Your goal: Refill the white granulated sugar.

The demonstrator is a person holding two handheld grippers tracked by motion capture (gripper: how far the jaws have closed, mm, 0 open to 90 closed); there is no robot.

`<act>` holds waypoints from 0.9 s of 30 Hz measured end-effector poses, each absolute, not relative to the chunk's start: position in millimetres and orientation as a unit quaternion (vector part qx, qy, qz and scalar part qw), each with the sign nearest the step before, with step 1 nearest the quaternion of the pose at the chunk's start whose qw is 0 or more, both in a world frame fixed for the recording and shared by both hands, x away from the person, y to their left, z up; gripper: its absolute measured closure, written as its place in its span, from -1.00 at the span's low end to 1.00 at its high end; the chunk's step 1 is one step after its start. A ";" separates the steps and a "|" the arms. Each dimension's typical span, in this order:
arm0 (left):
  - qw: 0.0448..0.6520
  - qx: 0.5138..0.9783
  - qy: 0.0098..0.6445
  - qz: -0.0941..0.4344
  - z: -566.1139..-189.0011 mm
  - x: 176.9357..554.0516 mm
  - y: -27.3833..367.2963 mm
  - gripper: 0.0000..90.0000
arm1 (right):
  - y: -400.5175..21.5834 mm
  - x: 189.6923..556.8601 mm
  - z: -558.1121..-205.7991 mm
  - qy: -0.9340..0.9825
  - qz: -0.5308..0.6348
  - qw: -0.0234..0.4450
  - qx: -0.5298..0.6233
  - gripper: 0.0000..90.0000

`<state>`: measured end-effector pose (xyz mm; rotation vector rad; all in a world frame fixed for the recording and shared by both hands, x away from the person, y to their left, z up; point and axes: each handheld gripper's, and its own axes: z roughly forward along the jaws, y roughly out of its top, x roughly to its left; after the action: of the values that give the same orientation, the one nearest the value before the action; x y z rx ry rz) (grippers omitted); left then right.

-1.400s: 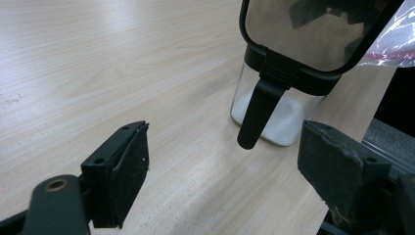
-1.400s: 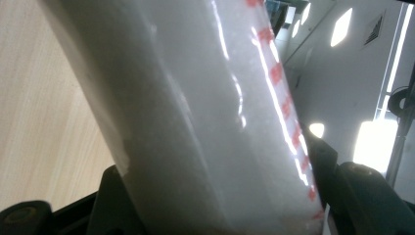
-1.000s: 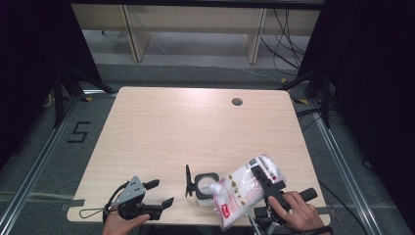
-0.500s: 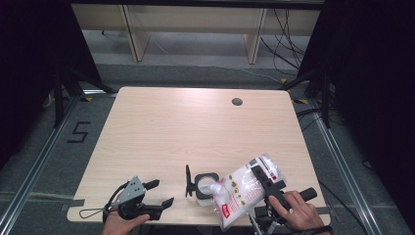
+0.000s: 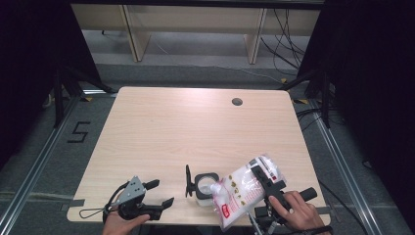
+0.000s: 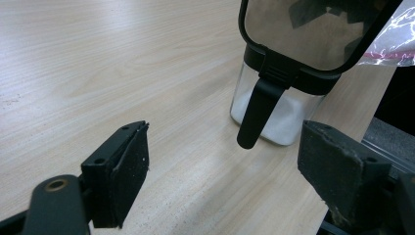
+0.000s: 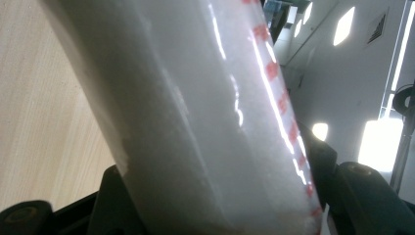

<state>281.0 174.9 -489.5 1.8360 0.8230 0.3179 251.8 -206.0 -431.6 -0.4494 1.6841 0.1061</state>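
On the table (image 5: 195, 127), near its front edge, stands the container (image 5: 204, 188), its lid (image 5: 188, 180) raised upright at its left side; to the right of the container, touching its rim, the bag (image 5: 242, 188) leans tilted over its opening; the right gripper (image 5: 266, 182) is at the bag's right part, with the bag between its jaws; the left gripper (image 5: 147, 198) rests at the front left, apart from the container, its jaws towards it.

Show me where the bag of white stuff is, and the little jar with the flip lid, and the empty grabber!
Bag (image 5: 240, 188), high view: its clear middle, tilted over the jar.
Jar (image 6: 281, 110), left gripper view: glass wall, white powder inside.
Left gripper (image 6: 222, 164), left gripper view: gap between its open jaws.
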 end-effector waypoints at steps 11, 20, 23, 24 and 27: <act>0.526 0.766 0.345 0.132 -489.4 281.0 174.6 -0.58 | -206.7 251.1 -433.7 0.739 0.053 0.645 -0.188 0.01; 0.523 0.770 0.340 0.132 -489.3 280.8 175.2 -0.58 | -205.5 252.4 -430.7 0.737 0.046 0.643 -0.205 0.01; 0.524 0.770 0.339 0.135 -488.8 281.3 175.5 -0.58 | -205.4 252.4 -430.5 0.734 0.046 0.644 -0.210 0.02; 0.524 0.770 0.339 0.135 -488.8 281.1 175.5 -0.58 | -205.5 252.6 -430.5 0.734 0.046 0.645 -0.209 0.02; 0.524 0.770 0.338 0.135 -488.9 281.4 175.5 -0.58 | -205.4 252.6 -430.3 0.734 0.045 0.644 -0.210 0.02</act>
<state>281.4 175.5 -488.9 1.8420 0.8093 0.3230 252.6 -205.4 -430.3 -0.4781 1.6717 0.1033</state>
